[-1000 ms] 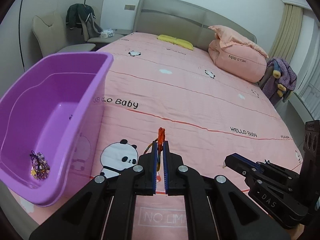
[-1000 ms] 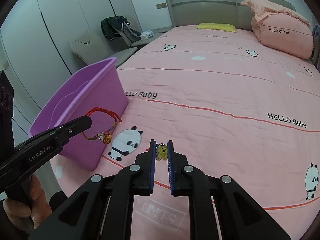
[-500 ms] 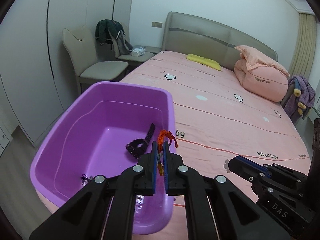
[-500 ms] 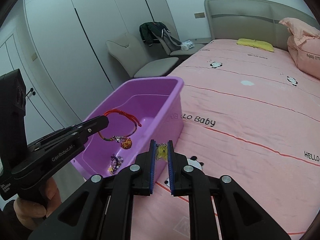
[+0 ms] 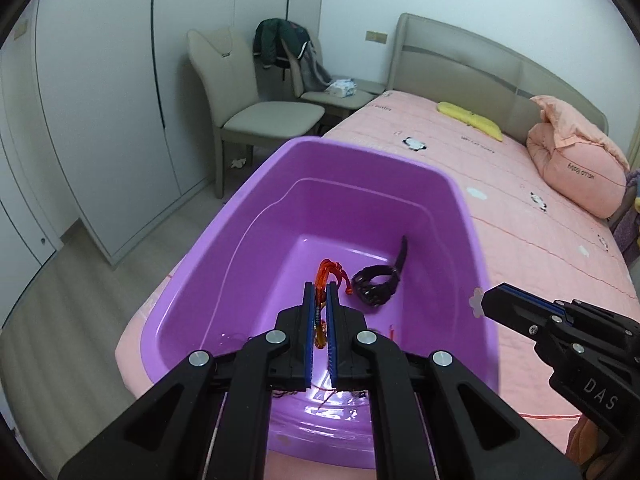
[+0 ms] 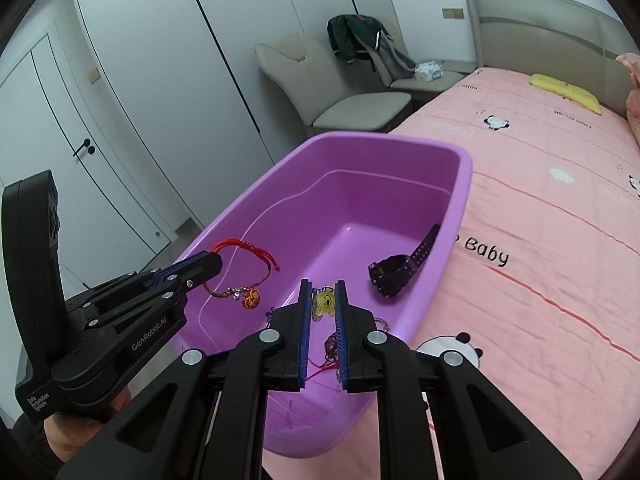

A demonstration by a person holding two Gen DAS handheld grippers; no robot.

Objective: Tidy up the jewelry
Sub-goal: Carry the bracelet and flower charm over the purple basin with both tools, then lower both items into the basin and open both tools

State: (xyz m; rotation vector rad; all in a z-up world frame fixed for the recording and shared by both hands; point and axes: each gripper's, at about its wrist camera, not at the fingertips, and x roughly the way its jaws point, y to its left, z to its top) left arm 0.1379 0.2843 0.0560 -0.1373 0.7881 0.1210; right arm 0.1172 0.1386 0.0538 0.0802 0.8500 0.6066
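A purple plastic tub (image 5: 466, 216) (image 6: 464, 184) stands on the pink bed at its near left corner. My left gripper (image 5: 319, 290) (image 6: 212, 260) is shut on a red cord bracelet (image 5: 326, 274) (image 6: 248, 248) with a beaded charm, held over the tub. My right gripper (image 6: 323, 286) (image 5: 490, 306) is shut on a yellow smiley charm (image 6: 325, 303), also over the tub. A black watch (image 5: 378, 282) (image 6: 396, 270) and some small jewelry (image 6: 332, 346) lie on the tub floor.
The pink bed (image 6: 560, 240) stretches to the right, with a folded pink quilt (image 5: 576, 168) and a yellow pillow (image 5: 470, 118) near the headboard. Beige chairs (image 5: 256, 112) with a dark jacket stand beside white wardrobes (image 6: 140, 80). The floor (image 5: 60, 300) lies left of the tub.
Both grippers have swung left from over the bedspread to above the tub, still holding the bracelet and the charm. The tub's inside and the watch have come into view.
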